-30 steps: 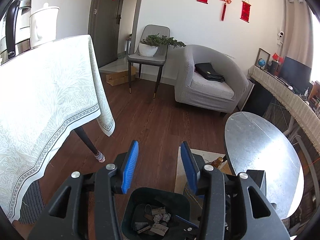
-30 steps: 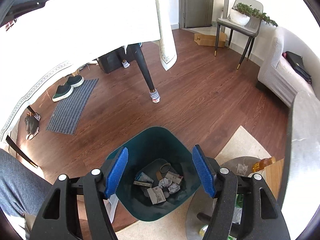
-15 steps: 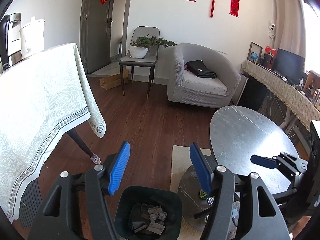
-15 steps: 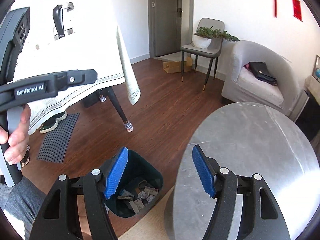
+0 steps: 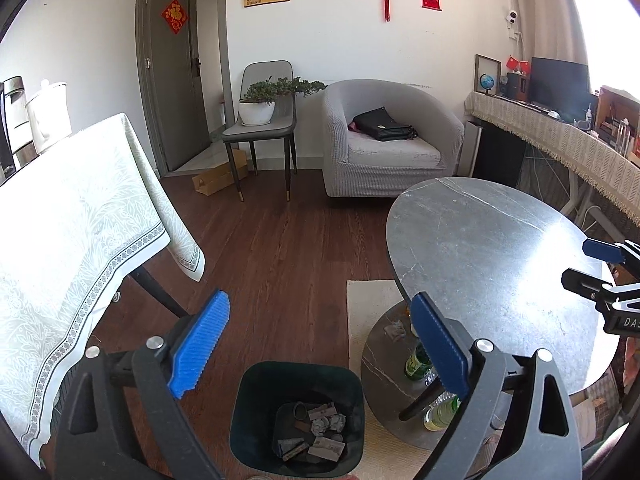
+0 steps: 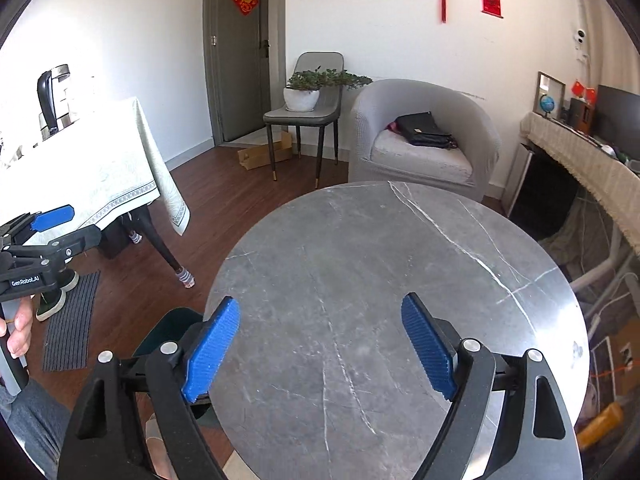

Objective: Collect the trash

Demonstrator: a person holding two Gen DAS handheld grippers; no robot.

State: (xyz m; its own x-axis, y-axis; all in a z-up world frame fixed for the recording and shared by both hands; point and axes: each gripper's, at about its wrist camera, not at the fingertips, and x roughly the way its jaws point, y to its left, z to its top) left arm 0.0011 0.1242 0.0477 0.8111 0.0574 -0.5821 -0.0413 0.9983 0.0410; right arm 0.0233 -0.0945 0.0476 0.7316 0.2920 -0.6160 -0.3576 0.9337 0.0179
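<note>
A dark green trash bin [image 5: 298, 420] stands on the floor below my left gripper [image 5: 320, 344], with crumpled paper and wrappers [image 5: 316, 430] inside. My left gripper is open and empty, raised above the bin. My right gripper [image 6: 320, 344] is open and empty, held over the round grey marble table [image 6: 400, 280]. The bin's rim [image 6: 168, 324] shows at the table's left edge in the right wrist view. Each gripper also shows from the side in the other's view: the right one [image 5: 608, 276] and the left one [image 6: 48, 240].
A lower round shelf [image 5: 384, 344] under the marble table [image 5: 488, 260] holds green bottles [image 5: 416, 360] and a crumpled scrap [image 5: 396, 326]. A table with a white cloth [image 5: 80, 232] stands left, with a kettle on it. A grey armchair [image 5: 384, 152], a chair with a plant [image 5: 260, 120] and a sideboard [image 5: 560, 140] stand behind.
Both grippers have risen and tilted up from the bin. The right gripper has moved from over the bin to over the marble table. Both stay open.
</note>
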